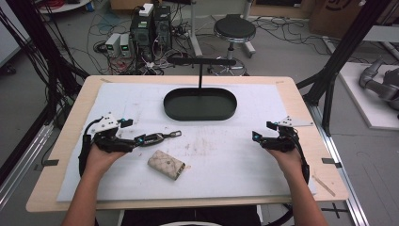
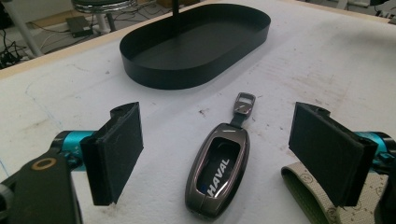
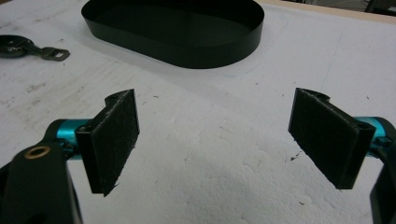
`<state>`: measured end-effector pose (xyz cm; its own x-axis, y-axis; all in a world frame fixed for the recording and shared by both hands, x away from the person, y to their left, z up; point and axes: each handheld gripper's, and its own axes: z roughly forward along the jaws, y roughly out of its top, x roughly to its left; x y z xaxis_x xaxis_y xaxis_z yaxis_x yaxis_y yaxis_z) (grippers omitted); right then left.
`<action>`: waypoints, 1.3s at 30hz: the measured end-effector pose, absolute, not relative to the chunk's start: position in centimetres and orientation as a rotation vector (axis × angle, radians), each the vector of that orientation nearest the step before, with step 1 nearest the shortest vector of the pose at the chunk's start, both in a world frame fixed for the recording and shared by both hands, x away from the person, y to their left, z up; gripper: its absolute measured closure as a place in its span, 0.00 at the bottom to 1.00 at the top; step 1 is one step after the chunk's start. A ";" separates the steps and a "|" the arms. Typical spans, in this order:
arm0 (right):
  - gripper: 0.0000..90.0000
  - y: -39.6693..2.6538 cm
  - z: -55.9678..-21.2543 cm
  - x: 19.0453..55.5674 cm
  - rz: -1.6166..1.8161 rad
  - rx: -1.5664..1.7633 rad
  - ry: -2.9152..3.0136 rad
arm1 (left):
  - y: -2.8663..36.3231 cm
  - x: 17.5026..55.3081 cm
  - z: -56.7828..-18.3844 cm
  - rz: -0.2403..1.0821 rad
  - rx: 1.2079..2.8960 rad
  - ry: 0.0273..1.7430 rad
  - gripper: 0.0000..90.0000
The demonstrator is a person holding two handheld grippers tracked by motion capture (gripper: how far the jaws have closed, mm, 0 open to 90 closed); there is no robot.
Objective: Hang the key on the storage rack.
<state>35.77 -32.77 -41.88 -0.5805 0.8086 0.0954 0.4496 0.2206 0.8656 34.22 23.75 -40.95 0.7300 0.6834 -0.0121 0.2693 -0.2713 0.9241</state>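
The car key fob (image 2: 218, 175) lies flat on the white mat of the worktop (image 1: 61, 155), between the spread jaws of the left claw (image 1: 140, 139), untouched, its strap loop pointing toward 12 o'clock at the black oval tray (image 2: 196, 44). A beige key pouch (image 1: 166, 164) lies just beside it at 5 o'clock. To grip well, I'd lower the pads level with the fob's long sides, centre them, then close squarely, keeping clear of the pouch. The right claw (image 1: 256, 137) hovers well apart at 3 o'clock, also spread, holding nothing.
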 end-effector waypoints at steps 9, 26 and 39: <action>0.18 -32.6 -42.1 36.0 1.284 1.173 2.138 | 23.7 34.6 -41.3 0.452 1.864 0.759 0.20; 0.18 -32.3 -42.1 36.0 1.273 1.163 2.157 | 20.7 37.2 -41.5 0.409 2.006 0.714 0.20; 0.18 -32.3 -42.3 36.2 1.288 1.162 2.168 | 16.8 40.0 -43.4 0.304 2.149 0.699 0.23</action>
<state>36.22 -32.28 -42.26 -0.5953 0.7977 0.0966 0.4666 0.2453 0.8498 40.03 16.82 -43.39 0.8153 0.5785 -0.0250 0.3759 -0.4960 0.7828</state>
